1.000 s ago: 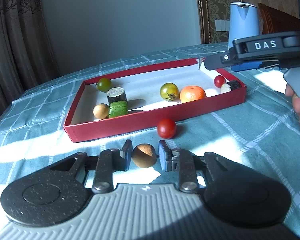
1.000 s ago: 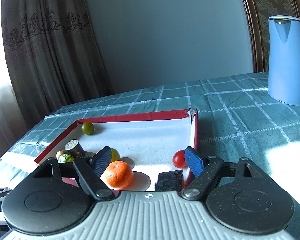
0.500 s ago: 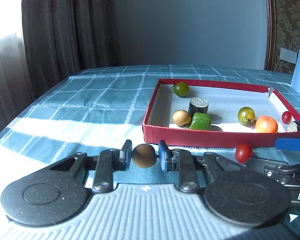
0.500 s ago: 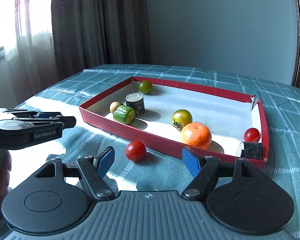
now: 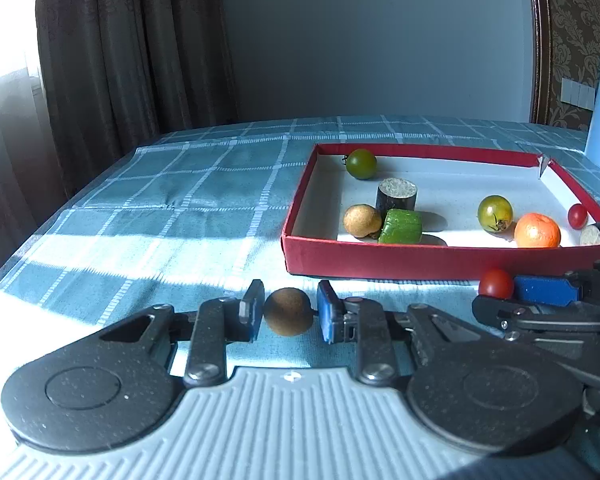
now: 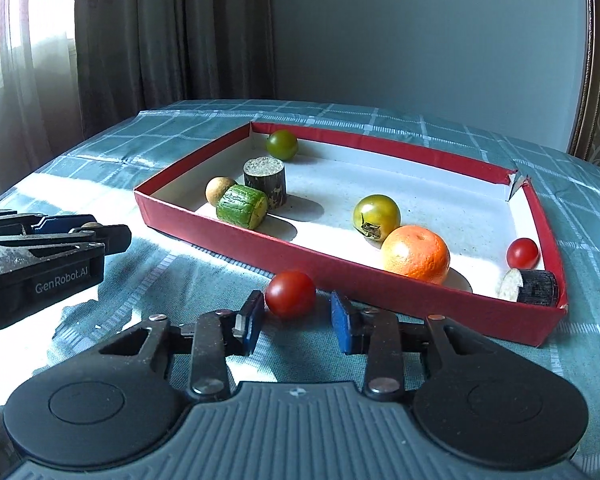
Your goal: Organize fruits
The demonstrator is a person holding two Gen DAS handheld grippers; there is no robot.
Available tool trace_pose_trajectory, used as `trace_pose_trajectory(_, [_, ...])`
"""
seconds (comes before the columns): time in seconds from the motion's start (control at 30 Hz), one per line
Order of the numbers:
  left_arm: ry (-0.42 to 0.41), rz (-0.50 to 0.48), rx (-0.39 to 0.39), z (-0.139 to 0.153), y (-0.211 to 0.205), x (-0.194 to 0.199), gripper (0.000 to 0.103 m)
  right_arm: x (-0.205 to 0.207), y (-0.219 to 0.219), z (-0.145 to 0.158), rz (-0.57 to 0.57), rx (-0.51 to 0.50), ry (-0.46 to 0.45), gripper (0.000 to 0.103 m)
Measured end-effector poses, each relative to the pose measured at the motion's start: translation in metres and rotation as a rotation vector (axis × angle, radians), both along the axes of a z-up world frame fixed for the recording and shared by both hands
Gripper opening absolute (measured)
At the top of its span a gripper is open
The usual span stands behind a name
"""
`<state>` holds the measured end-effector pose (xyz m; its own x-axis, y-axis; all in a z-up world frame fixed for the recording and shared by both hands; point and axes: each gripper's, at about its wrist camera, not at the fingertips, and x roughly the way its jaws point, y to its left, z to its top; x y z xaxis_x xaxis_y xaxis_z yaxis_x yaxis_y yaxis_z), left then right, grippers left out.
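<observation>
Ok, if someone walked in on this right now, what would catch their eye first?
Probably the red tray on the checked cloth, holding an orange near its front wall among green tomatoes and cut pieces. Next, the left hand-held gripper around a brown ball just outside the tray. Then the red tomato on the cloth, at the tips of the open right hand-held gripper.

Setting: home room.
Evidence: curtains [image 5: 112, 48] at 10 o'clock; patterned wallpaper [image 5: 576, 20] at 2 o'clock; checked tablecloth [image 5: 188, 184] on desk.
</observation>
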<state>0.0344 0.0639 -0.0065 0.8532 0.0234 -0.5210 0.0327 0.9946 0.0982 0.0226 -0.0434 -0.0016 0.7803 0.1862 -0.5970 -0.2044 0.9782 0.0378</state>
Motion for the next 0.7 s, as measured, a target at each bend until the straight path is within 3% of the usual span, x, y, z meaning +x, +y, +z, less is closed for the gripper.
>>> trace_pose_trajectory(0.13, [-0.009, -0.008, 0.017, -0.001, -0.003, -0.002, 0.026, -0.001, -0.004, 0.001, 0.000, 0.015, -0.002, 0.027])
trace_pose_trajectory(0.7, [-0.016, -0.035, 0.057, -0.004, -0.011, -0.004, 0.026, -0.015, -0.020, 0.012, -0.039, 0.022, -0.076, 0.026])
